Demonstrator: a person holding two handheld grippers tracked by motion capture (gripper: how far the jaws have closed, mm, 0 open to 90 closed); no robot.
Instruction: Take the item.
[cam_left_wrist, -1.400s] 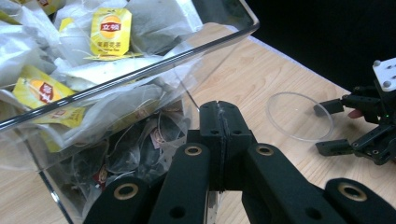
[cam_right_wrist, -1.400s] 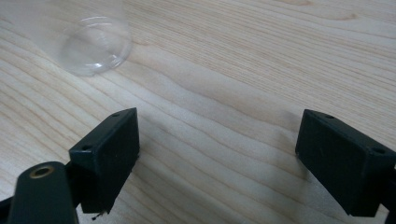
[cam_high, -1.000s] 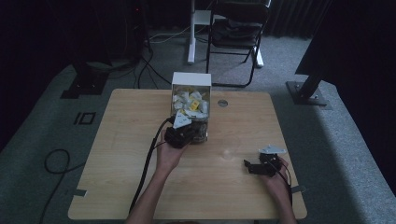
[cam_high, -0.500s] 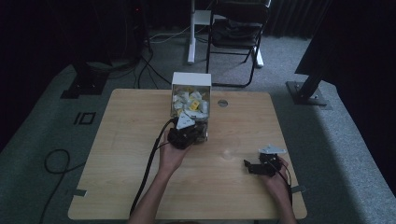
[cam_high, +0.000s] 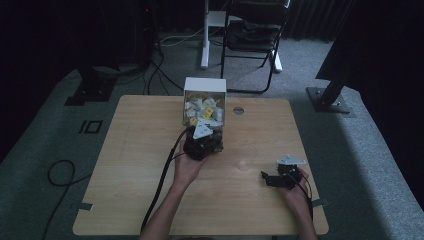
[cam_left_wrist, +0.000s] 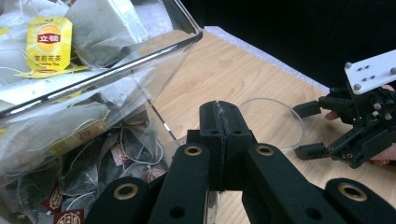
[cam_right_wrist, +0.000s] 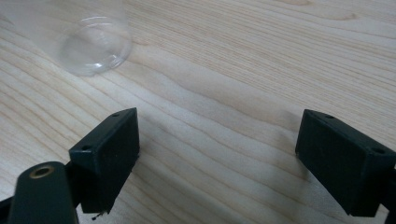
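Teabags fill a clear box (cam_high: 204, 107) standing near the middle of the desk's (cam_high: 130, 165) far edge. The left tool (cam_high: 202, 142) sits against the box's near side with its jaws pressed together, nothing visible between them. A clear cup (cam_left_wrist: 273, 122) stands between the two tools. The right tool (cam_high: 272, 179) rests near the desk's near right corner, jaws spread wide and empty.

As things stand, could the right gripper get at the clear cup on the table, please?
Probably yes: the right gripper is open, its fingers spread, and bare table lies between it and the clear cup, with nothing in the way.
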